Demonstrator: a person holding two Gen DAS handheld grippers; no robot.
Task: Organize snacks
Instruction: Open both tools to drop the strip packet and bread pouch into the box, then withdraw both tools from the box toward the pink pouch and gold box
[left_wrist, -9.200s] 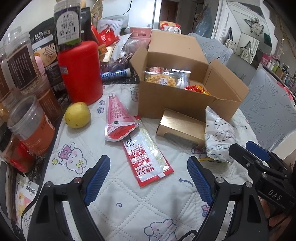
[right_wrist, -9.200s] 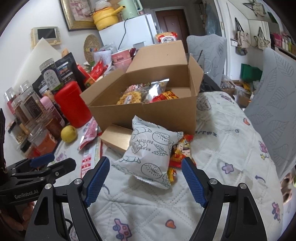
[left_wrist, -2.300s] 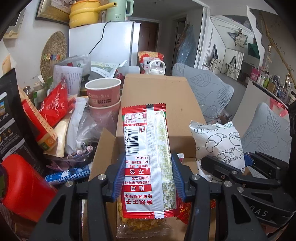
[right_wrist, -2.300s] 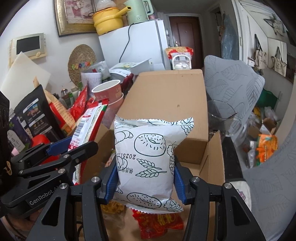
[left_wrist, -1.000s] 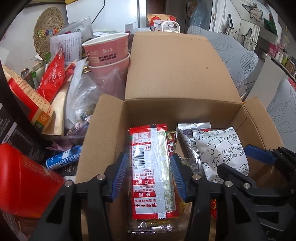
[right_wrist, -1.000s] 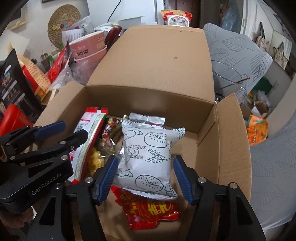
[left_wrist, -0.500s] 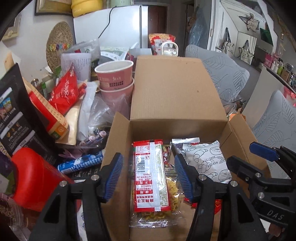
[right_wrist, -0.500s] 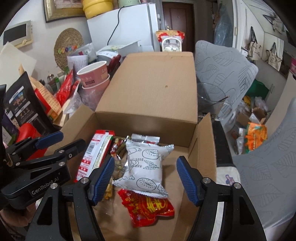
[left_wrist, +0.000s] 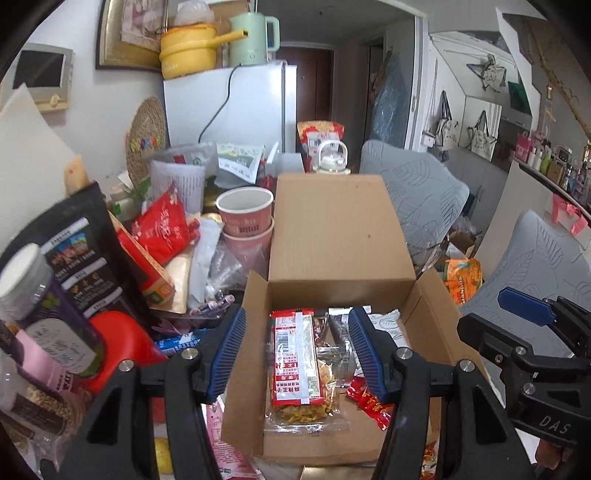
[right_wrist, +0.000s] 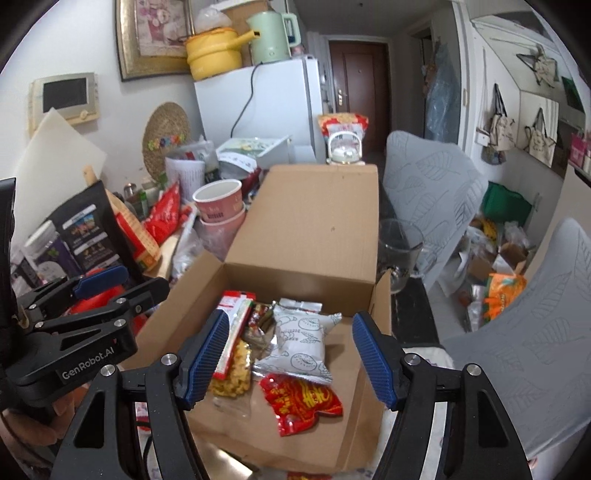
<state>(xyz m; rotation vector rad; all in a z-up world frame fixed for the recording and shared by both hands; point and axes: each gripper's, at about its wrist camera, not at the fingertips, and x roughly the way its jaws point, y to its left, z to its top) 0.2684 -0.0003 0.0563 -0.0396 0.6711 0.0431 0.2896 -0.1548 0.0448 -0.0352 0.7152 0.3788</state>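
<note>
An open cardboard box (left_wrist: 343, 240) holds the snacks. A red-and-white packet (left_wrist: 295, 358) lies on a clear bag of yellow snacks (left_wrist: 306, 406) at its left side. A white pastry bag (right_wrist: 299, 347) sits in the middle, with a red bag (right_wrist: 303, 402) in front of it. My left gripper (left_wrist: 297, 321) hovers above the packet, open and holding nothing. My right gripper (right_wrist: 290, 321) hangs open above the pastry bag, clear of it. Each gripper shows at the edge of the other's view: the right gripper (left_wrist: 495, 317) and the left gripper (right_wrist: 133, 282).
Left of the box stand a red canister (left_wrist: 122, 343), stacked pink paper cups (left_wrist: 245, 218), a black snack bag (left_wrist: 74, 251) and jars. A glass mug (right_wrist: 400, 251) stands right of the box. Grey chairs (right_wrist: 424, 192) are behind and to the right.
Both grippers have let go of their packets, which now lie in the box. Both have risen and drawn back from the box, so more of the room shows.
</note>
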